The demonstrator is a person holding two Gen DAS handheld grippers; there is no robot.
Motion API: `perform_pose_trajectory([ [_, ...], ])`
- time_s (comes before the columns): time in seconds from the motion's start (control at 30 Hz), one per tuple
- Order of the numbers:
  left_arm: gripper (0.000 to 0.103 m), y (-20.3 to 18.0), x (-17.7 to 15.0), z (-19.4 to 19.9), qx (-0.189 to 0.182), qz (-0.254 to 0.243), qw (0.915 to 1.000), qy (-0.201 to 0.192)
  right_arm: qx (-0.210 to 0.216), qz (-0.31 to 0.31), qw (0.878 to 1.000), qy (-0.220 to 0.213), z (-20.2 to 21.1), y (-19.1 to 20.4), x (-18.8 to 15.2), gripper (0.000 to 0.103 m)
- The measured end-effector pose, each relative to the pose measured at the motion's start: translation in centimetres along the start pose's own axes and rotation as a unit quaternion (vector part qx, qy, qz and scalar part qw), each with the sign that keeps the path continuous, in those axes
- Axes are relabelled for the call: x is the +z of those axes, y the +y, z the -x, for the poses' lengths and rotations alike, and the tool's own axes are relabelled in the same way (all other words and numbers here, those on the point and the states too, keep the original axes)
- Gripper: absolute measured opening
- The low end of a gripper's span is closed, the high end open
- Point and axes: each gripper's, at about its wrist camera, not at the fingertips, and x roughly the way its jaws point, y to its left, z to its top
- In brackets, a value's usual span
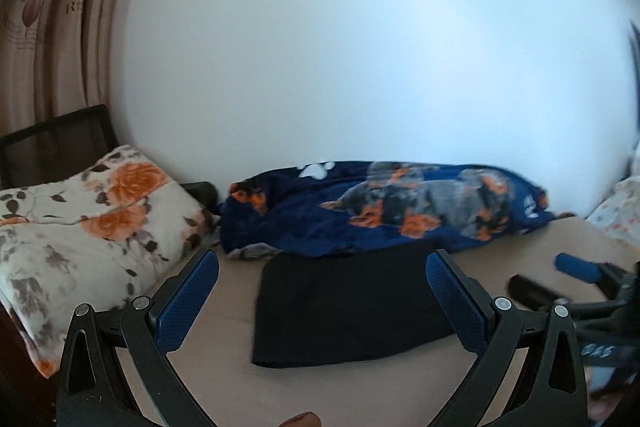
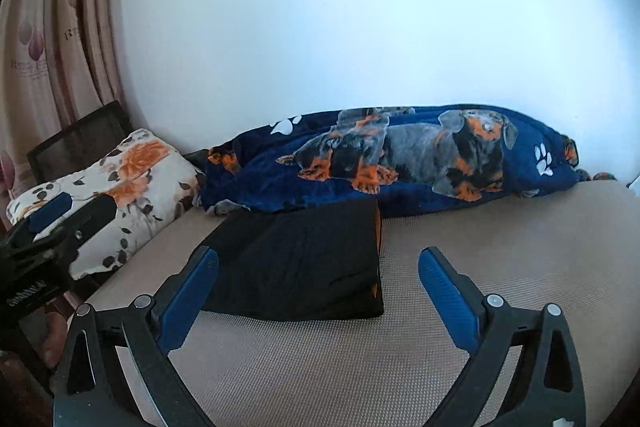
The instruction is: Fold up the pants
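The pants (image 2: 296,259) lie as a compact black rectangle on the beige mattress (image 2: 480,247), ahead of both tools and apart from them. The left gripper (image 1: 322,291) and the right gripper (image 2: 318,291) stand spread wide, holding nothing. Folding appears complete; at most, edge straightening may remain.

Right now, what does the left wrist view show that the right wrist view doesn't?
Only left wrist view: the right gripper at the right edge, and a pale floral fabric behind it.
Only right wrist view: the left gripper in front of the floral pillow, and the orange trim along the pants' right edge.
Both: folded black pants on the tan mattress, the dachshund blanket, curtain, and jaws open, holding nothing.
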Motion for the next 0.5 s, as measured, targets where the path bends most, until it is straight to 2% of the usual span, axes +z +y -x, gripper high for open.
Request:
perform_pose_trajectory([
  [0.1,0.103,-0.4,0.3,1.0,-0.009,0.001,1.0,-0.002,-0.004,0.01,1.0,-0.007,0.9,0.3,-0.3,0.1],
  [0.23,0.103,-1.1,0.4,2.4,0.001,-0.013,0.9998,-0.013,-0.005,0.012,1.0,-0.013,2.2,0.4,-0.5,0.1],
  [0.5,0.103,-1.2,0.3,3.4,0.003,-0.011,0.9999,-0.008,-0.002,0.014,1.0,-0.016,3.5,0.4,-0.7,0.1],
])
